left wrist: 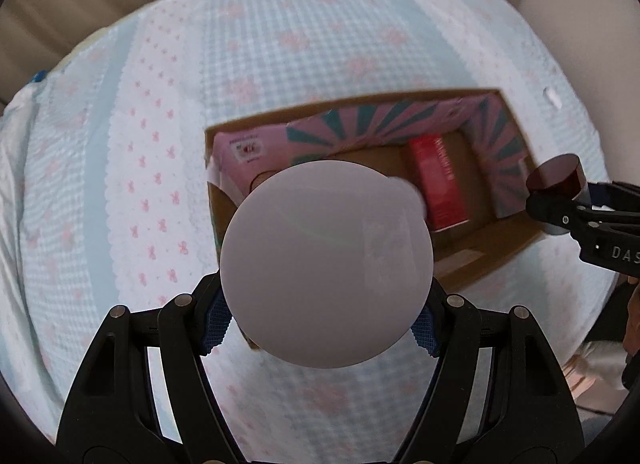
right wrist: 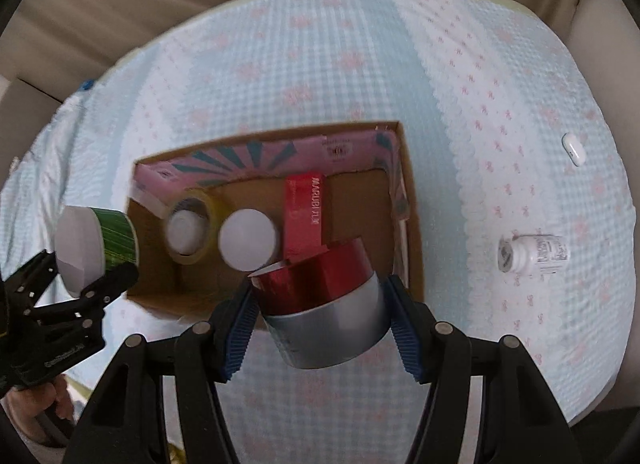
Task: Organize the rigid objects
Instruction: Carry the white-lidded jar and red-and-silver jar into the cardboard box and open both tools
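Note:
My left gripper point(left wrist: 326, 324) is shut on a green jar with a white round lid point(left wrist: 326, 264), held over the near left corner of an open cardboard box point(left wrist: 516, 123). From the right wrist view the jar point(right wrist: 96, 244) sits at the box's left edge, in the left gripper point(right wrist: 86, 284). My right gripper point(right wrist: 320, 324) is shut on a red and silver round tin point(right wrist: 324, 300), held above the box's point(right wrist: 412, 223) near edge. Inside the box lie a red carton point(right wrist: 306, 215), a tape roll point(right wrist: 190, 223) and a white lid point(right wrist: 248, 240).
A white pill bottle point(right wrist: 532, 254) lies on its side on the blue patterned bedspread point(right wrist: 320, 63), right of the box. A small white object point(right wrist: 574, 149) lies further back right. Beige curtains hang behind the bed.

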Tool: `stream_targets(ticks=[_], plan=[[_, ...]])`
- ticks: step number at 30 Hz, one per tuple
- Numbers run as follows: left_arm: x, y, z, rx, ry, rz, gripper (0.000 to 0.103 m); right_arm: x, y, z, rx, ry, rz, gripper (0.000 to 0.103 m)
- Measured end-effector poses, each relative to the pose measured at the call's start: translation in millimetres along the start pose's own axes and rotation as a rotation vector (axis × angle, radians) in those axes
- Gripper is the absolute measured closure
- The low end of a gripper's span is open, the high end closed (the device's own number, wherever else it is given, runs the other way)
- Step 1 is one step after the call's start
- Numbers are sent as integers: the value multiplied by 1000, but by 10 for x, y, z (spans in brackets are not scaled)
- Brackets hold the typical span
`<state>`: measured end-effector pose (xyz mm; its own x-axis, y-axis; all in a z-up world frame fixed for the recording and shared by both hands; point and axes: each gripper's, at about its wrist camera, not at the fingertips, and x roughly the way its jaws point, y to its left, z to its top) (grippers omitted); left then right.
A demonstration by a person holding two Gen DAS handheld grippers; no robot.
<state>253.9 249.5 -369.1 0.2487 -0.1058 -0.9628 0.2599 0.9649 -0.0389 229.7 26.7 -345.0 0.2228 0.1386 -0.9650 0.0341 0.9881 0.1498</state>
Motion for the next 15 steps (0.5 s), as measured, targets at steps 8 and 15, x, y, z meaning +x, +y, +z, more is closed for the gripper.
stream_targets(ticks=[8,15], plan=[[417,124,-29,1,46,13,33,624,-8,-36,-25,29,-116,45],[534,110,-70,-1,64,3,33,827,-75,-50,4,74,-125,45]])
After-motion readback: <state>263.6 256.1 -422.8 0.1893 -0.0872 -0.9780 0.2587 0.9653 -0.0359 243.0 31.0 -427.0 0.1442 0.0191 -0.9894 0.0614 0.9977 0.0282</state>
